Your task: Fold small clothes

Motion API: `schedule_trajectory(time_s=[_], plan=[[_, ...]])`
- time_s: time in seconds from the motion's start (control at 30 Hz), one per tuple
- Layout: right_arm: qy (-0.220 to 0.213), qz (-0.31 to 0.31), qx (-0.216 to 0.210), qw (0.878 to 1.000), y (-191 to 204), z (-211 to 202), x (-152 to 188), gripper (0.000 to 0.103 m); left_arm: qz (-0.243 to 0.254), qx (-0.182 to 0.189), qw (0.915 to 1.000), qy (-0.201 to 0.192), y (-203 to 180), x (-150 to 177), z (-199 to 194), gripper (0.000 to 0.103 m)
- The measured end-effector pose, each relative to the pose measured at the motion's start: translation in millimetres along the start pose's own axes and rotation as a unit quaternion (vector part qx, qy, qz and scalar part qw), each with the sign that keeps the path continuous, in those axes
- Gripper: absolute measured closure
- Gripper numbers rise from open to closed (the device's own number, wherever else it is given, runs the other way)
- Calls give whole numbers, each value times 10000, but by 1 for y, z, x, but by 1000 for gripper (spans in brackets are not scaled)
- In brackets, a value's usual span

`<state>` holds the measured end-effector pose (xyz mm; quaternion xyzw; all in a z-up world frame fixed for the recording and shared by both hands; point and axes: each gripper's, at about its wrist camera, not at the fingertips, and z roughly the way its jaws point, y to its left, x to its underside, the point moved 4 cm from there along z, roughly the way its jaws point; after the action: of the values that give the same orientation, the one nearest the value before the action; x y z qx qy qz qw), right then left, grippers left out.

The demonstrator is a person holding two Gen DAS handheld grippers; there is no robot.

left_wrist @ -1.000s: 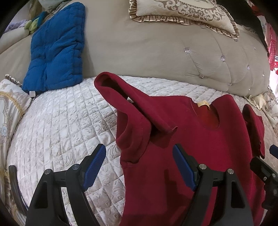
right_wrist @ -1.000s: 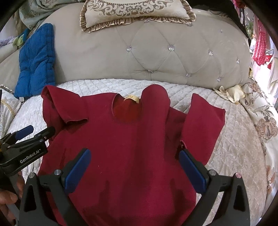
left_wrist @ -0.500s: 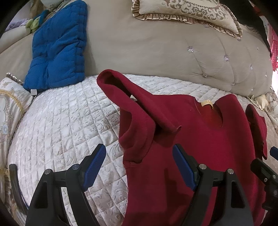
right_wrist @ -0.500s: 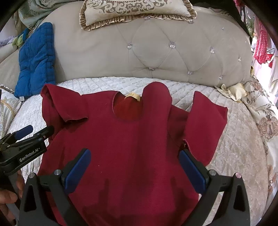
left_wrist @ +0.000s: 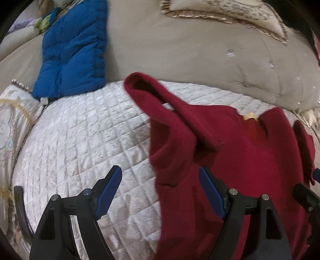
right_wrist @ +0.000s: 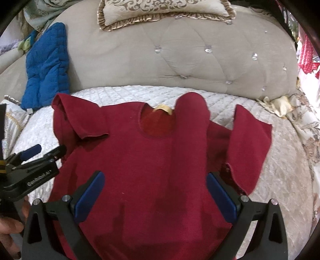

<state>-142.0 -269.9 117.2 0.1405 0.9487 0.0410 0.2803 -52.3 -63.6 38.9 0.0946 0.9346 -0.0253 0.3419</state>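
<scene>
A small dark red shirt (right_wrist: 152,160) lies face up on the quilted white bed cover (left_wrist: 80,136), neck with a tan label (right_wrist: 163,109) toward the headboard. Its left sleeve (left_wrist: 170,124) is folded in over the body; the right sleeve (right_wrist: 252,144) spreads out to the right. A raised ridge of cloth (right_wrist: 190,124) runs down beside the neck. My left gripper (left_wrist: 160,192) is open and empty over the shirt's left edge; it also shows in the right wrist view (right_wrist: 44,150). My right gripper (right_wrist: 155,194) is open and empty above the shirt's lower middle.
A tufted beige headboard (right_wrist: 180,60) rises behind the bed with a patterned pillow (right_wrist: 166,10) on top. A blue quilted cushion (left_wrist: 74,50) leans at the back left. A patterned pillow (left_wrist: 12,124) lies at the left edge, embroidered bedding (right_wrist: 304,128) at the right.
Both grippers have moved slightly forward and down toward the shirt, so it looks a bit larger. Both stay open. The shirt has not moved.
</scene>
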Motion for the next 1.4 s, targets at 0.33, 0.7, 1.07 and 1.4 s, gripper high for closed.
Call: schedule_trajectory(time_s=[0.33, 0.7, 1.07, 1.4], plan=[[468, 575, -2163, 9735, 48, 46, -29, 5, -638, -558, 9957, 365, 49, 1, 25, 43], [978, 2597, -3416, 8979, 71, 131, -36, 5, -789, -660, 9930, 576, 61, 2, 41, 45], [246, 2307, -3273, 9160, 54, 113, -66, 98, -888, -653, 9924, 539, 65, -2, 40, 45], [-1221, 1673, -1642, 9644, -73, -15, -94, 99, -1046, -605, 9918, 412, 70, -2, 31, 45]])
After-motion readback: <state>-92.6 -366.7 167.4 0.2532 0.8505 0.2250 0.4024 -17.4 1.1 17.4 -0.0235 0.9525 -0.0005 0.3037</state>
